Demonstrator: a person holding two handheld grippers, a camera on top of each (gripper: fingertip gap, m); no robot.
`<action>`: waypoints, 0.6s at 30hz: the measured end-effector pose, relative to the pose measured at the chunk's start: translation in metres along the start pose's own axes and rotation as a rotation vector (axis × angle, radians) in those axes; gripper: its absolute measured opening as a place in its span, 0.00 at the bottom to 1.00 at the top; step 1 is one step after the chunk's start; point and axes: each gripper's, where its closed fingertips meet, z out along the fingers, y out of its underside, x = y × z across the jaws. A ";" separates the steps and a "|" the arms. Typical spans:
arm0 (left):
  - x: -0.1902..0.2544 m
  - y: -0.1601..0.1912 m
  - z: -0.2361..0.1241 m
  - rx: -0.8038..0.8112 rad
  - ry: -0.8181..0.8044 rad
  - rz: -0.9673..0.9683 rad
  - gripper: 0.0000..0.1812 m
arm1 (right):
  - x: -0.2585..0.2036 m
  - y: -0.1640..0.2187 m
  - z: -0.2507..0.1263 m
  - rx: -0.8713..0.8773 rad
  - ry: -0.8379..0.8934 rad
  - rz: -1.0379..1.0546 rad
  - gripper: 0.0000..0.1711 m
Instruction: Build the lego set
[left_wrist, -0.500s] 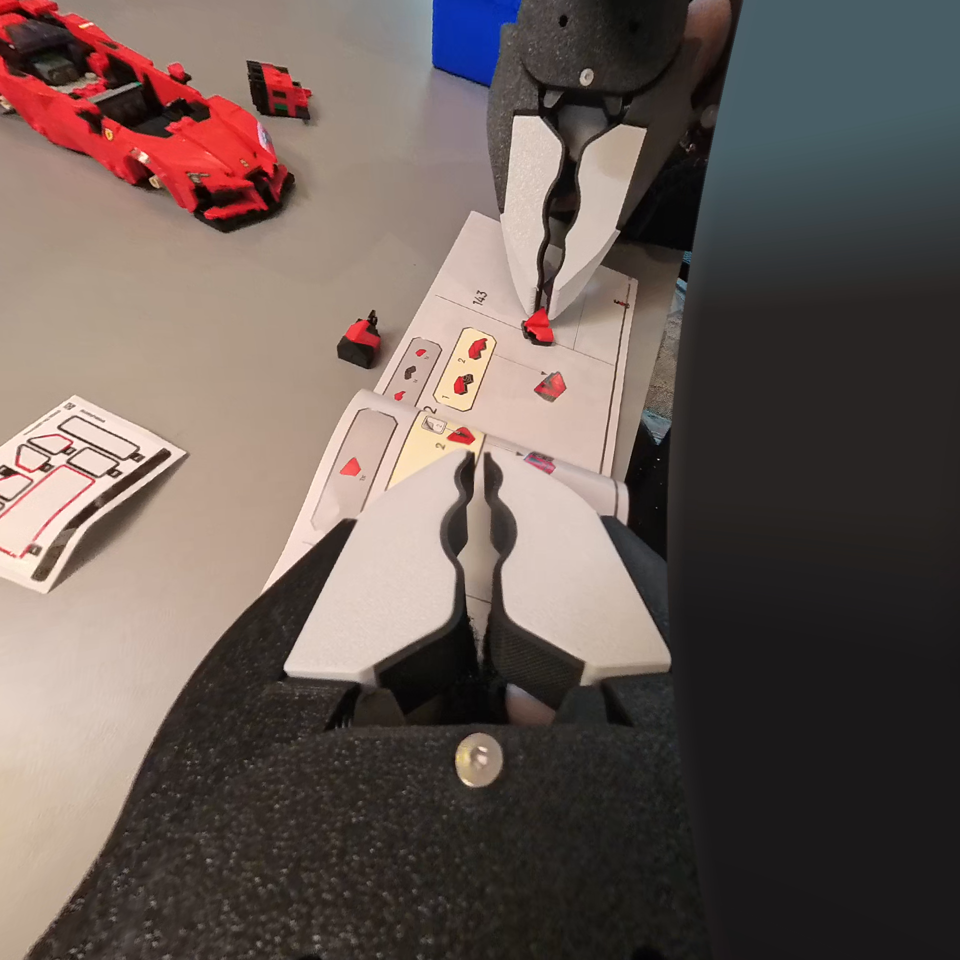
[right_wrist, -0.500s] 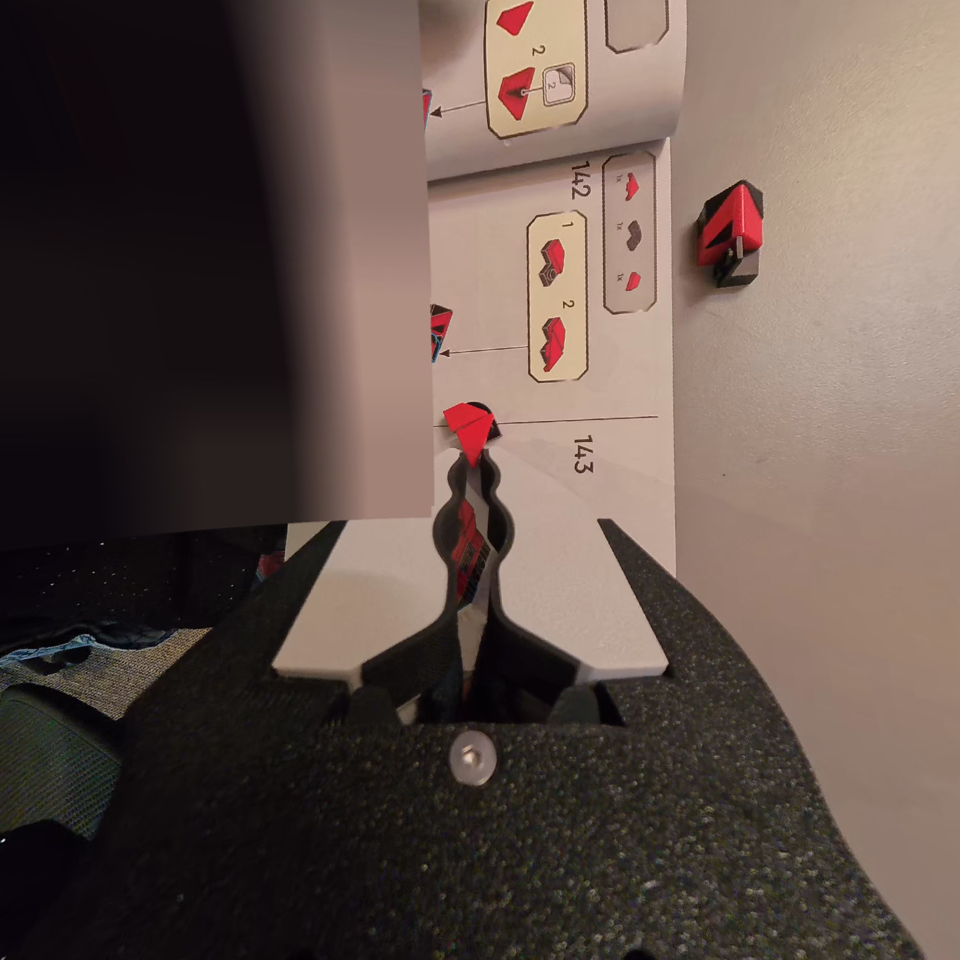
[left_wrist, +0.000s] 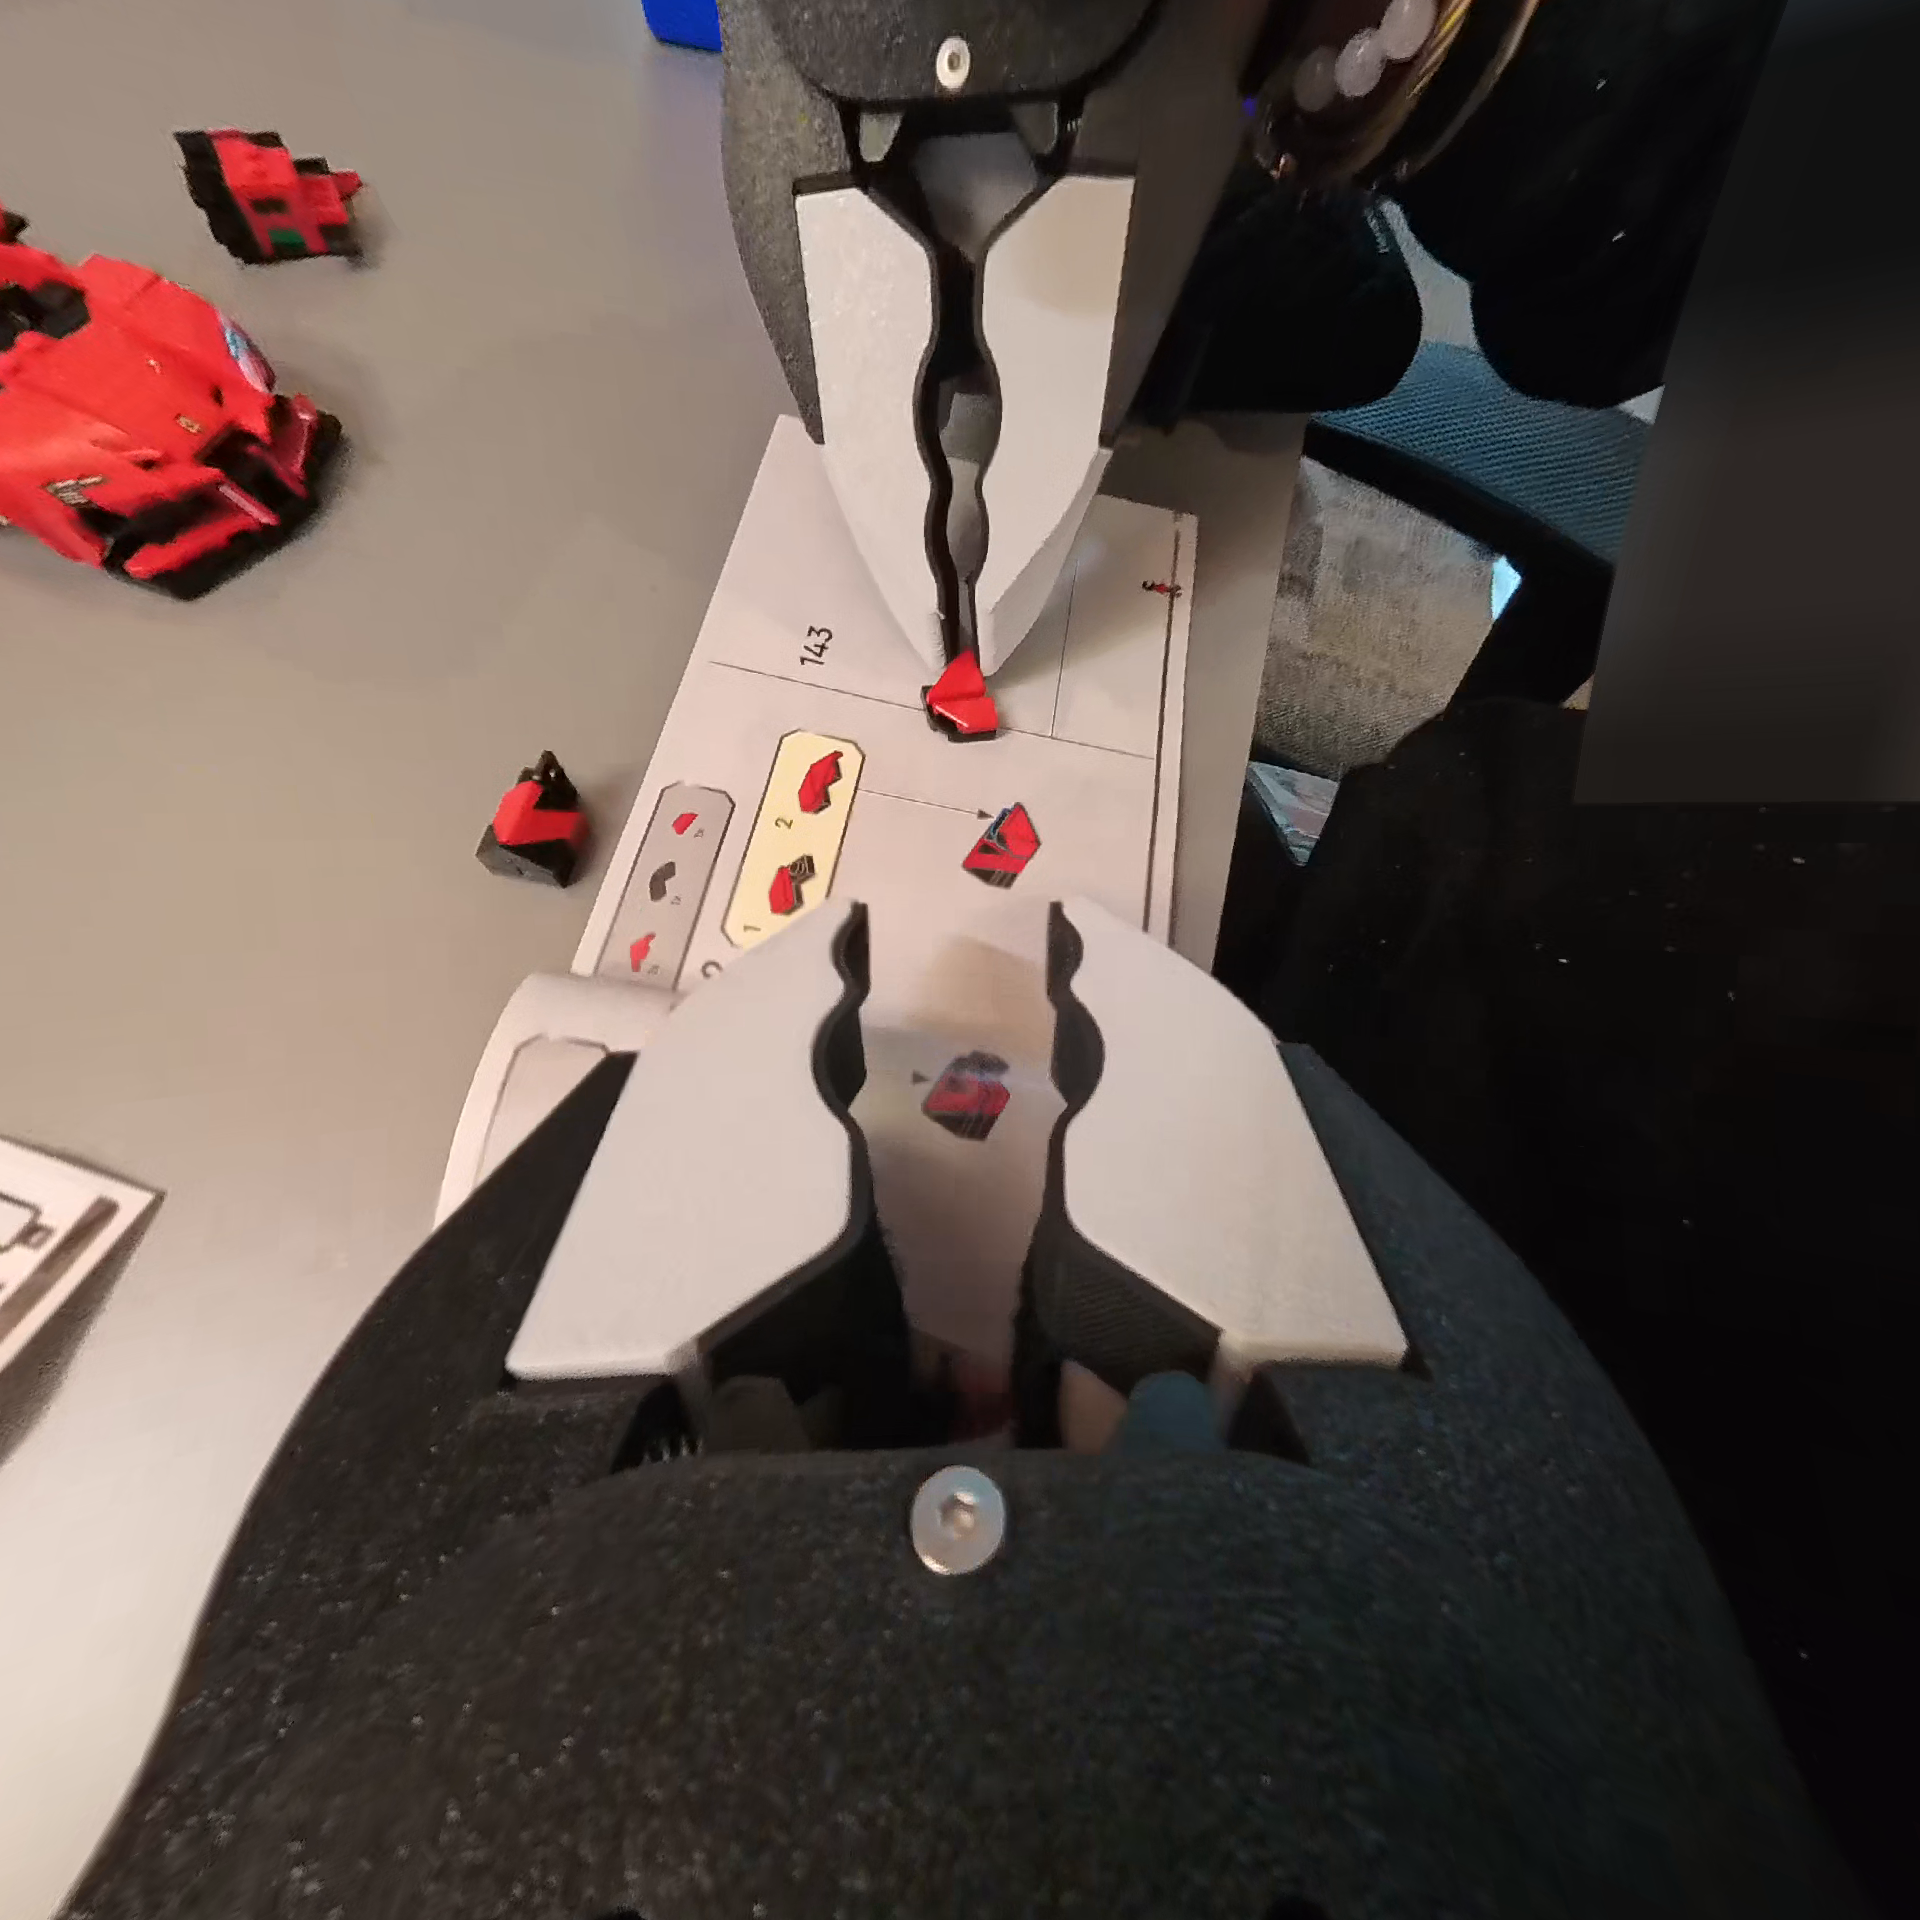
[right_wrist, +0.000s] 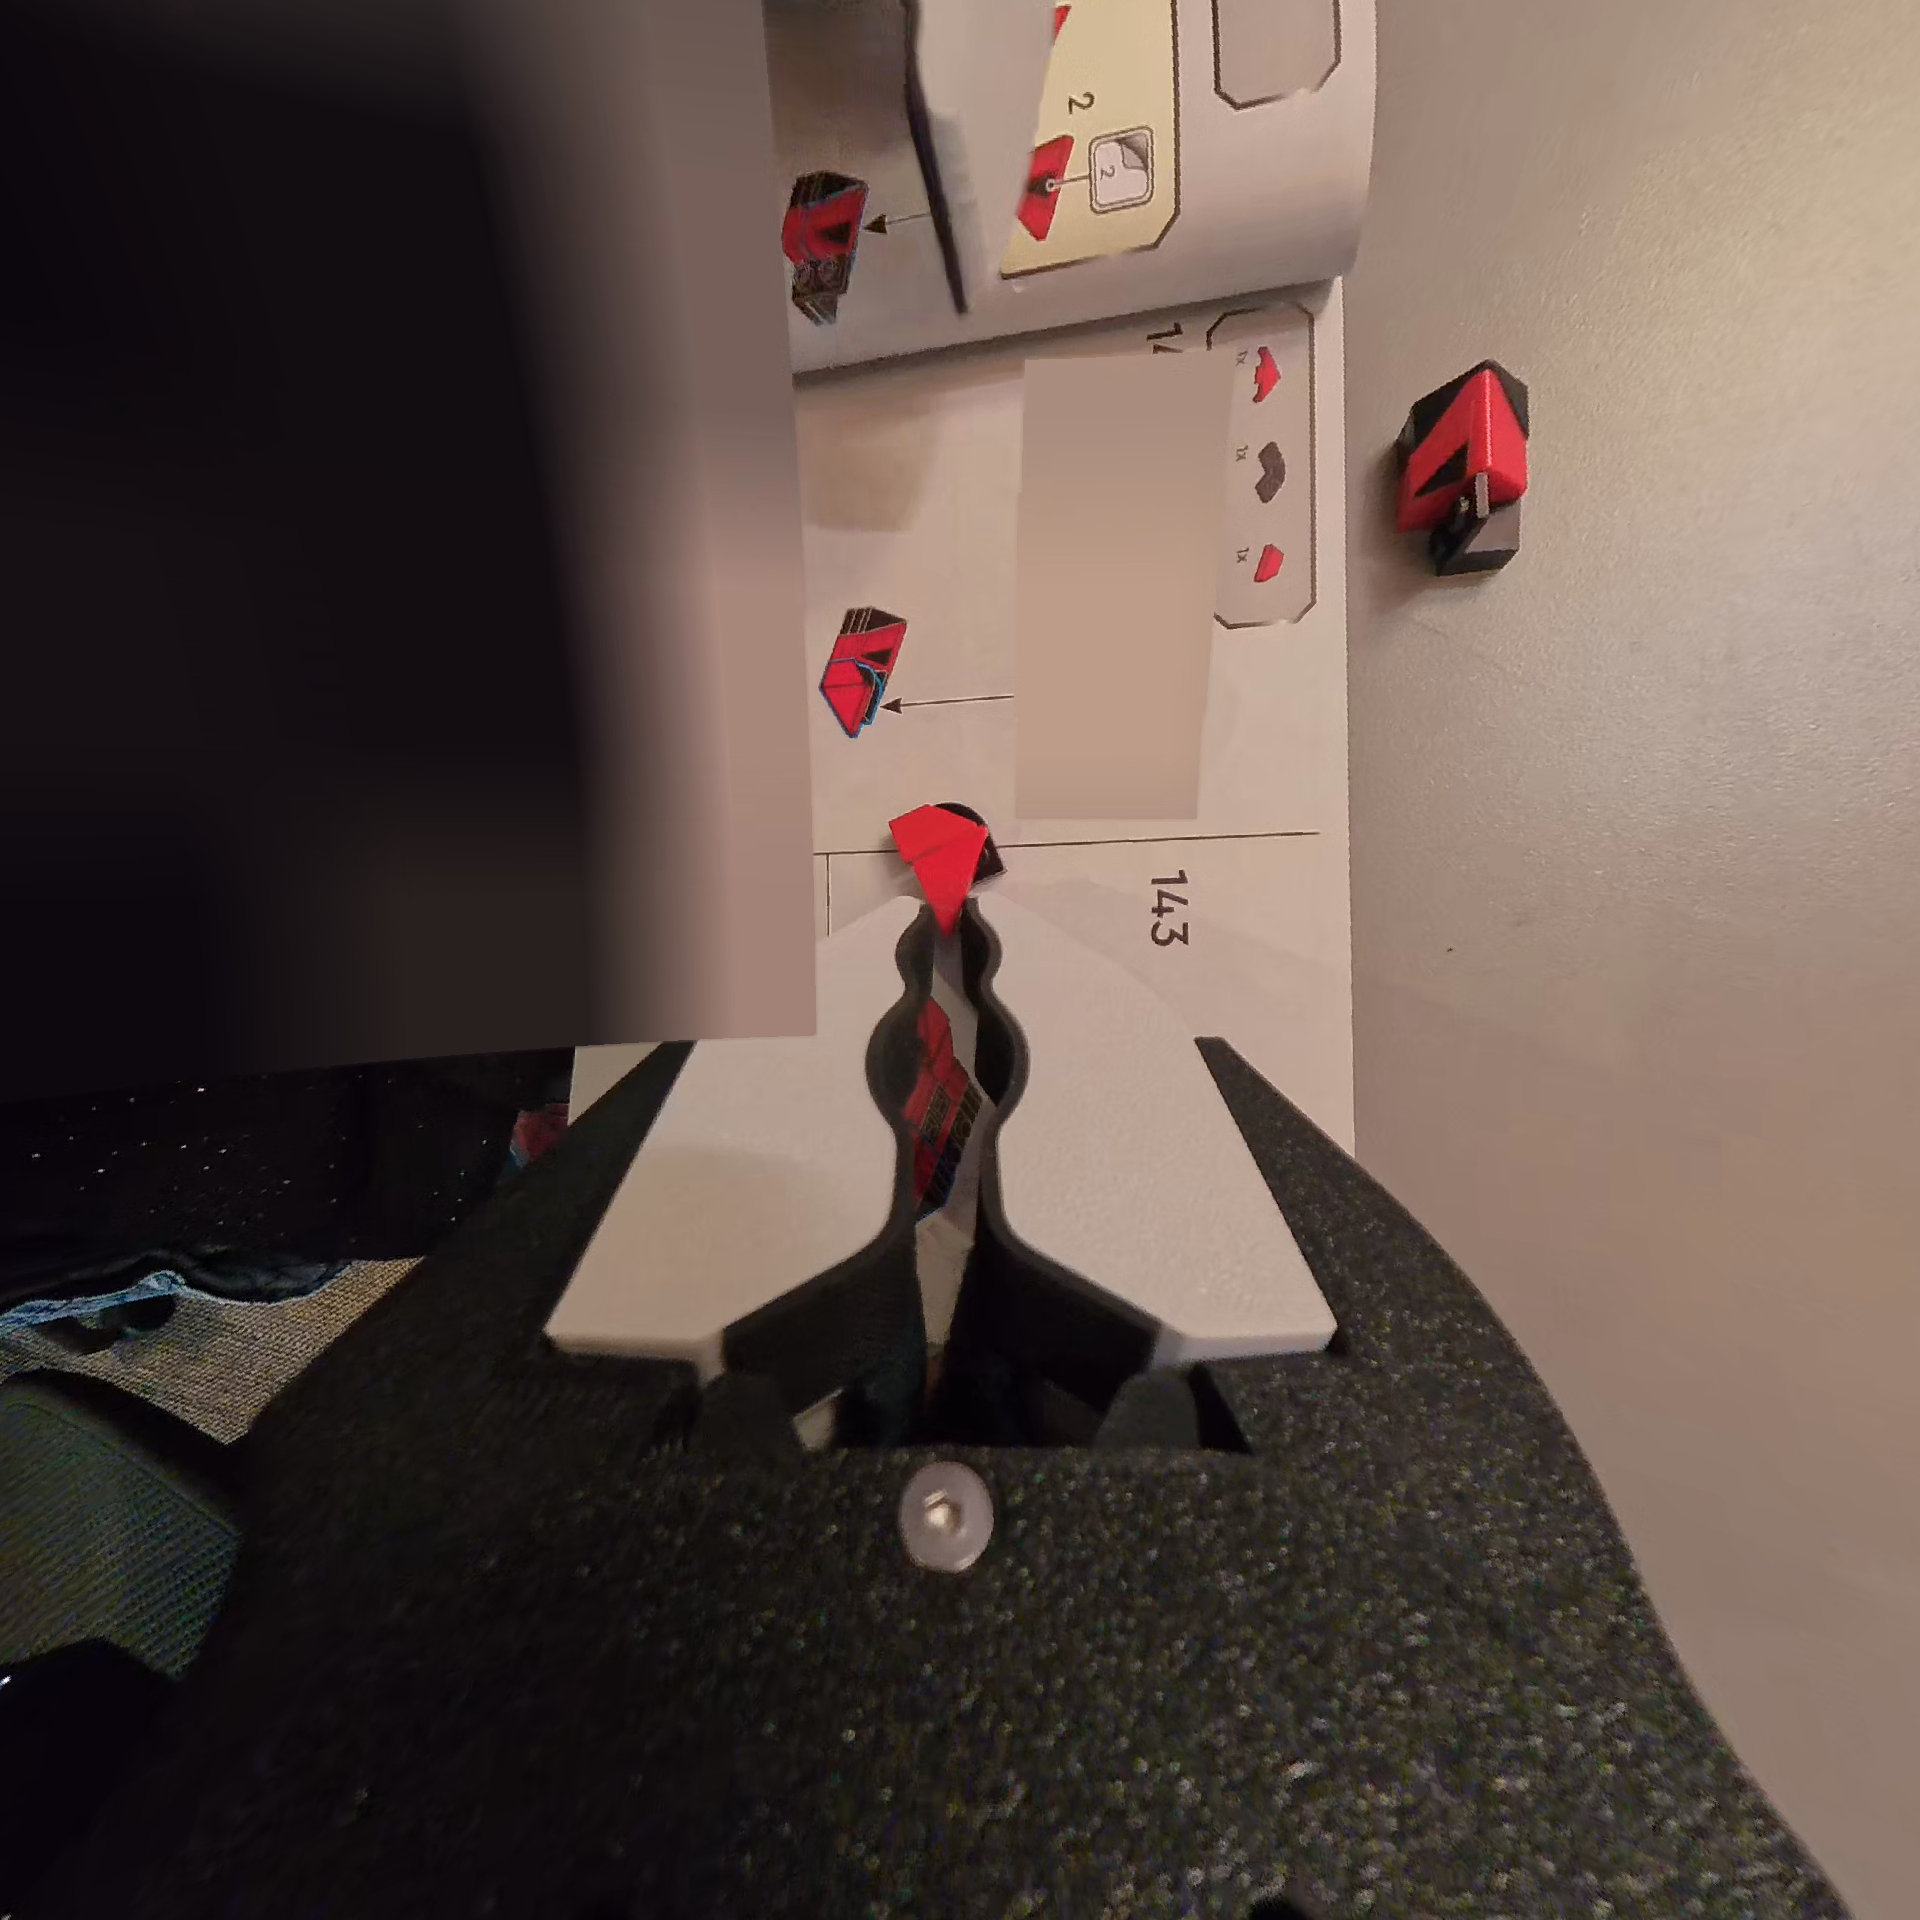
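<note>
My right claw (right_wrist: 948, 914) is clamped narrow on a small red piece (right_wrist: 940, 854), gripped at its pointed end by the very fingertips; the piece sits on the open instruction booklet (left_wrist: 1101, 790), at frame centre in the right wrist view. In the left wrist view the same claw (left_wrist: 961, 634) points down from the upper centre with the red piece (left_wrist: 961, 701) at its tips. My left claw (left_wrist: 951, 925) stands wide, holding nothing, over the lower booklet page. A red and black sub-assembly (left_wrist: 535, 821) lies on the grey surface (left_wrist: 468, 540) just left of the booklet. The red car model (left_wrist: 135, 416) occupies the upper left, with a smaller red and black block (left_wrist: 272, 195) above it. A sticker sheet (left_wrist: 52, 1268) lies at the left edge.
</note>
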 end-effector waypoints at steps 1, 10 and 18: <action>-0.001 0.000 0.003 -0.016 -0.013 0.007 0.21 | 0.000 0.000 0.000 0.001 0.001 -0.001 0.03; -0.008 -0.008 0.014 -0.036 -0.071 0.008 0.27 | 0.000 0.001 -0.001 0.010 0.004 -0.002 0.03; -0.002 -0.003 0.013 -0.033 -0.039 -0.005 0.27 | 0.001 0.000 0.000 0.014 0.005 -0.005 0.03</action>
